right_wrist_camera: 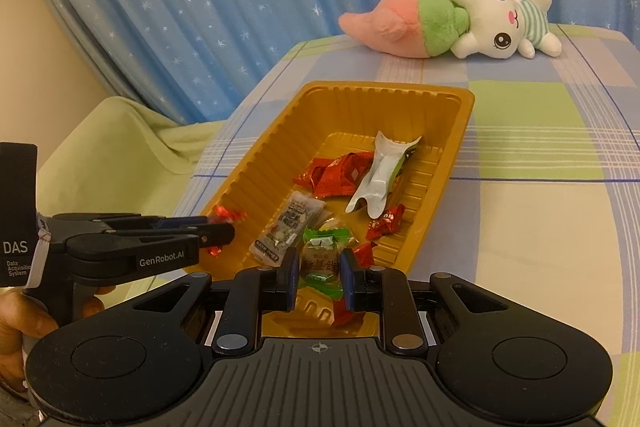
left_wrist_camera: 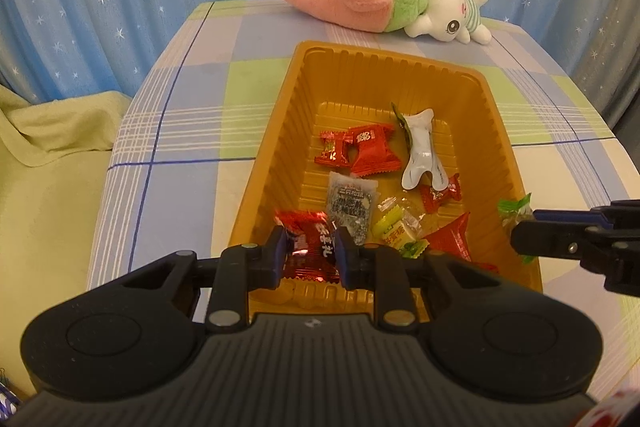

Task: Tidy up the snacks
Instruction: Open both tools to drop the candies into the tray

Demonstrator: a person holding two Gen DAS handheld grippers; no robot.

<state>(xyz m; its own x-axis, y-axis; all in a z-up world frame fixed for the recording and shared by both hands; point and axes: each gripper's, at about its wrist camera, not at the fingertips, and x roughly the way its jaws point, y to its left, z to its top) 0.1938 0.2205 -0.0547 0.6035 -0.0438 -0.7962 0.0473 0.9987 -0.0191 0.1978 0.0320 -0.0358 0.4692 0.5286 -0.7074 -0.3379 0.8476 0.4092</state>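
A green cloth (left_wrist_camera: 48, 155) is lying well to the left of the left tongs (left_wrist_camera: 311, 251), draped beside the surface (left_wrist_camera: 192, 131). The left tongs are pinching a red foil candy (left_wrist_camera: 310, 247) and holding it above the near left corner of the tray (left_wrist_camera: 280, 131). In the right wrist view the same tongs (right_wrist_camera: 224, 231) are reaching in from the left, gripped by a hand (right_wrist_camera: 24, 323), with the red candy (right_wrist_camera: 226, 217) sticking out past their tips over the tray's left wall (right_wrist_camera: 256, 163).

Just ahead of the left tongs, on the tray floor, a grey packet (left_wrist_camera: 350, 205) is lying, and beyond it two red packets (left_wrist_camera: 358, 151) are resting together. To the right of those a white pouch (left_wrist_camera: 420, 151) is lying crumpled, with a small red candy (left_wrist_camera: 440, 195) touching its near end. A yellow-green candy (left_wrist_camera: 396, 231) is lying just right of the left tongs' tips.

The right tongs (right_wrist_camera: 320, 269) are pinching a green candy (right_wrist_camera: 322, 259) and holding it above the near end of the tray. In the left wrist view they (left_wrist_camera: 516, 227) are entering from the right, over the tray's right rim, with the green wrapper (left_wrist_camera: 514, 209) showing at their tips.

Far beyond both tongs, a pink plush (right_wrist_camera: 404, 23) and a white plush (right_wrist_camera: 504, 23) are lying at the back of the surface, before a blue curtain (right_wrist_camera: 224, 7).
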